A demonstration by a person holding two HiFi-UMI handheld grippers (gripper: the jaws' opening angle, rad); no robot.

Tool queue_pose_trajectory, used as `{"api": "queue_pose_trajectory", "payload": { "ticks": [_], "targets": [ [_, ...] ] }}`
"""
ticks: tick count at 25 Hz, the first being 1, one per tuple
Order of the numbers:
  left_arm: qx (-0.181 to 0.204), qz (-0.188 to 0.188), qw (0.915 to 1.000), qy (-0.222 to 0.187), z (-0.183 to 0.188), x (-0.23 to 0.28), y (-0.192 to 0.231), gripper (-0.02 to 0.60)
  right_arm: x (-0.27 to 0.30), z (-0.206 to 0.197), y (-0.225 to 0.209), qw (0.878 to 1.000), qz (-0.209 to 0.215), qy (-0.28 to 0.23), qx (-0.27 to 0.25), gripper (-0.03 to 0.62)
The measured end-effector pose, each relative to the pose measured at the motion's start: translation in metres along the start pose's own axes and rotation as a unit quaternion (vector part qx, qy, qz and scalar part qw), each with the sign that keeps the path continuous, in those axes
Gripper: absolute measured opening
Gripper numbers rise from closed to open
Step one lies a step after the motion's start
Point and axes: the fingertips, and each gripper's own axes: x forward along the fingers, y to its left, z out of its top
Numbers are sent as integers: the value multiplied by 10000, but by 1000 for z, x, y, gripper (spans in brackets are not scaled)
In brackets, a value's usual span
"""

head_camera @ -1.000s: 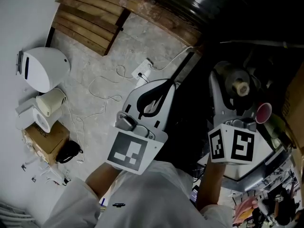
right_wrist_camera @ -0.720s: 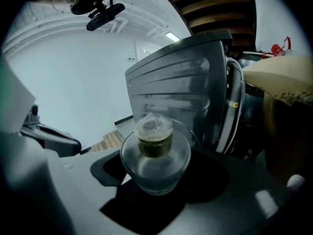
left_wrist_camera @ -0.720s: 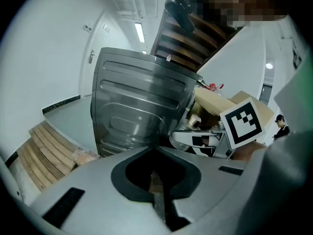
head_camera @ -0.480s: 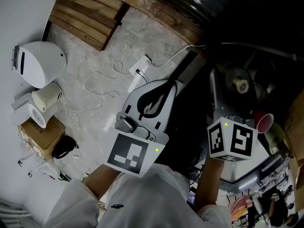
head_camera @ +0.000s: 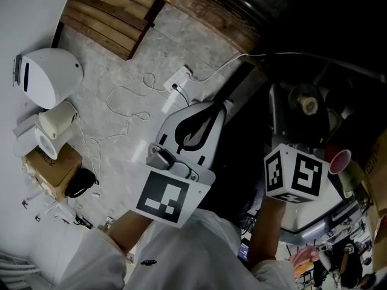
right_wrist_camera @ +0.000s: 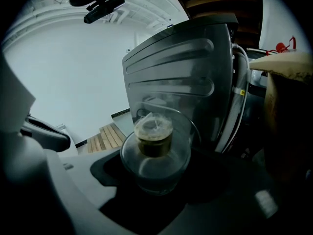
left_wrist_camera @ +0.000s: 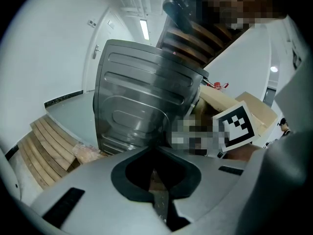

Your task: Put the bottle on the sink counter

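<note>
Stone floor, loose cables | left tongs clenched, empty | right tongs grasping bottle

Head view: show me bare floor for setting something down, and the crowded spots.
Free: grey concrete floor between the brown wooden slat panel and white power strip. Crowded: white domed appliance, cream cylinder and cardboard box at left; dark clutter at right.

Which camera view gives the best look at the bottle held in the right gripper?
The right gripper view. There the clear bottle stands large between the jaws, with its cap and shoulders plain. The head view shows only its top, small and dim in a dark area. The left gripper view does not show it.
</note>
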Motion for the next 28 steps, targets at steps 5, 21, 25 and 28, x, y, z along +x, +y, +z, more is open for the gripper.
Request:
{"api": "queue_pose_trajectory", "payload": {
  "ticks": [5, 21, 25, 28],
  "targets": [
    [-29, 0, 10000, 7, -2, -2, -1, 6, 1, 2, -1, 10000, -72, -25, -51, 345],
    [-36, 104, 9998, -180, 5, -25, -1, 8, -14, 29, 7, 9989, -83, -463, -46, 374],
    [-12, 163, 9995, -276, 6, -37, -9, 6, -28, 36, 9, 9985, 8, -536, -109, 376],
    [-5, 210, 9992, -348, 7, -45, -15, 6, -39, 42, 10, 9980, 44, -610, -169, 376]
  ]
}}
